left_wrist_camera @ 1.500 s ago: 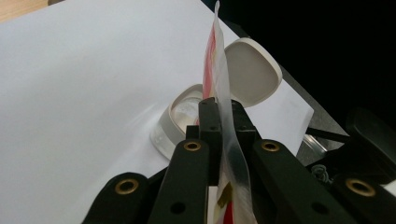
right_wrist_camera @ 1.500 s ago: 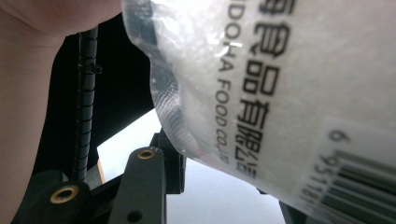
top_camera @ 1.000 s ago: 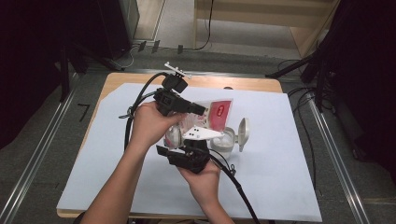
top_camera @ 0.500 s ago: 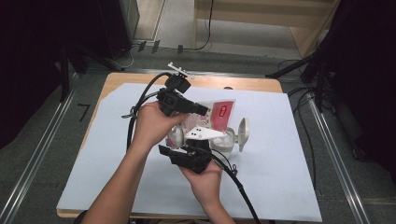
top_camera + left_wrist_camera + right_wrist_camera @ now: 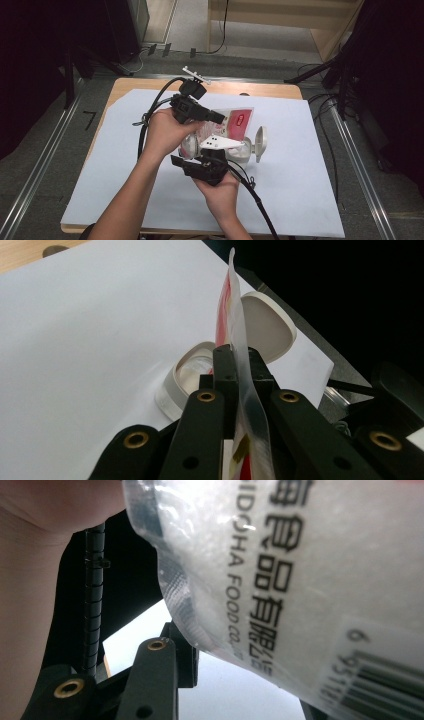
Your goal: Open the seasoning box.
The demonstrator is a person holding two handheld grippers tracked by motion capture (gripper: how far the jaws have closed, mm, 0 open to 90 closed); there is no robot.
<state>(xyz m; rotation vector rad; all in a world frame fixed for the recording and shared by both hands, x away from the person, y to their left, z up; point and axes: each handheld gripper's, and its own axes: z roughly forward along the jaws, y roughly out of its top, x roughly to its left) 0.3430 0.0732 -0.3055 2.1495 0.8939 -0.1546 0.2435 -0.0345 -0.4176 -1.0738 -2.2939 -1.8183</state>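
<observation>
Red-and-clear plastic food packet (image 5: 235,125) hangs in the air over the middle of the white-covered surface (image 5: 320,200), just above a round white plastic container (image 5: 240,150) whose hinged lid (image 5: 260,144) stands flipped open at its 3 o'clock side. Both tools share the packet, which looks deliberate: one end pinned, the other steadied, so the contents can be tipped or the film pulled apart over the open mouth below.

The left hand-held gripper (image 5: 239,365) has its black jaws pressed flat together on the packet's thin edge, the film standing up between them like a blade, with the container's rim (image 5: 175,382) directly beneath. That tight pinch on the seam seems meant to stop the slippery film sliding.

The right hand-held gripper (image 5: 212,150) comes in from 6 o'clock, its jaws part-way apart around the fatter, filled part of the packet; in its own view the crinkled clear film with printed lettering and a barcode (image 5: 300,580) lies against one jaw, and I judge it held there, though the far jaw is hidden.

The lid is left open at the side, clear of the pour.
</observation>
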